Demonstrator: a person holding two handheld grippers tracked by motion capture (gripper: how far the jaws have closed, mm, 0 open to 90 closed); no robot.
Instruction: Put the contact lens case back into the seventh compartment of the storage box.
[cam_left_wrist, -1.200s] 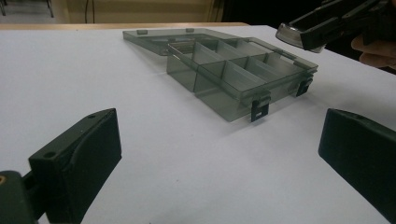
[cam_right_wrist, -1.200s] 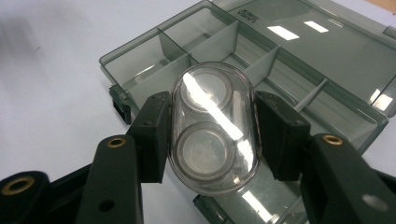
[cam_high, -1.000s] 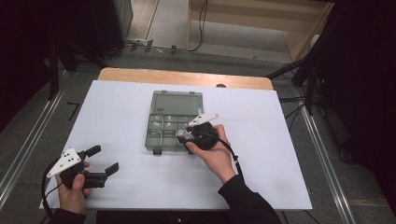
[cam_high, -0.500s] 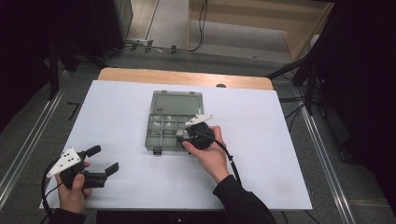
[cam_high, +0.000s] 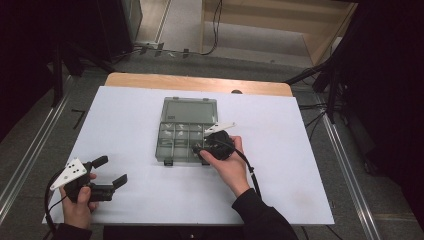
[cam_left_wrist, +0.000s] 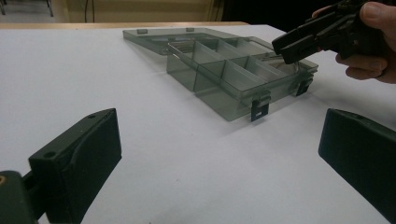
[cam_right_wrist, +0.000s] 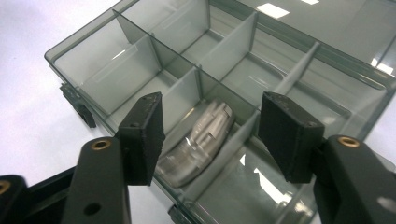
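Note:
A smoky clear compartment box (cam_high: 175, 142) lies open mid-table, its lid folded flat behind it. My right gripper (cam_high: 197, 148) hovers over the box's front right corner, also seen as the right gripper (cam_left_wrist: 287, 46) from the left gripper view. Its jaws have just been opening and stand apart above a silvery ridged metal part (cam_right_wrist: 201, 137). The part lies in a front compartment, leaning on a divider (cam_right_wrist: 233, 140), and the pads do not touch it. My left gripper (cam_high: 112, 170) rests open on the table at the front left, nothing between its jaws.
The white table top (cam_high: 300, 165) stretches around the box, with a wooden edge (cam_high: 200, 82) at the back. Two black latches (cam_left_wrist: 260, 106) hang on the box's front wall. The other compartments (cam_right_wrist: 98, 60) look bare.
The right hand has shifted only slightly over the box's front right corner. The left hand has kept still.

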